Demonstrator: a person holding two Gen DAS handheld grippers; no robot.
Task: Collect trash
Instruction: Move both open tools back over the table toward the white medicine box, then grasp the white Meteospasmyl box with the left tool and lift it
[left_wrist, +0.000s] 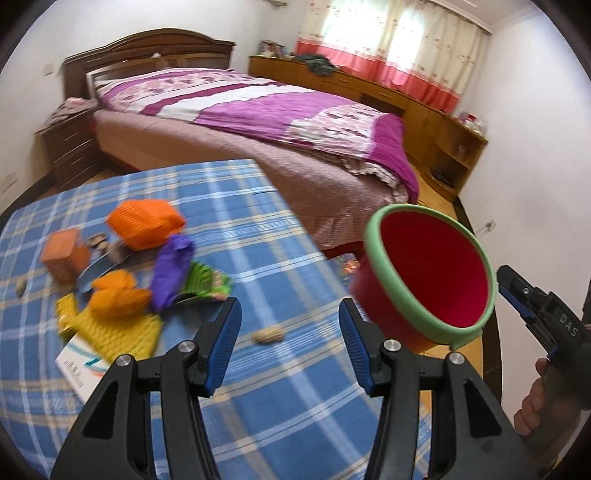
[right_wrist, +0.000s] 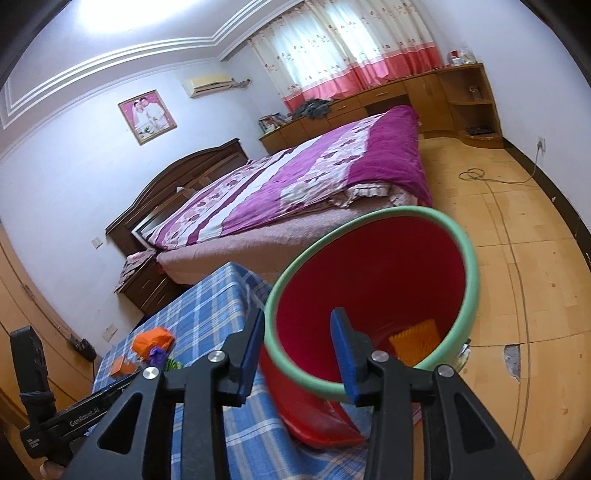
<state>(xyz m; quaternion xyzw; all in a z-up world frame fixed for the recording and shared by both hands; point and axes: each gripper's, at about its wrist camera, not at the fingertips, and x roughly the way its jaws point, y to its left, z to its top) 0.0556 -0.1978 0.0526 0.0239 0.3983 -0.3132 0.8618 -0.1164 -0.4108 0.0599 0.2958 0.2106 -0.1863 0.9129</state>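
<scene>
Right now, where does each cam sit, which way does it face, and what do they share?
Left wrist: on left claw, angled down over the checked table at litter and a peanut, bed beyond; own fingers show, right claw and hand at right edge.
Right wrist: on right claw, angled down into the red bin, fingers straddling its rim; left claw lower left.
Shared: bin, table, litter, bed.

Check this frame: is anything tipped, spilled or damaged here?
The red plastic bin with a green rim is tipped steeply toward the cameras beside the blue checked table edge, not standing upright; the right gripper straddles its rim. The yellow wooden floor also shows a broken grey patch.
</scene>
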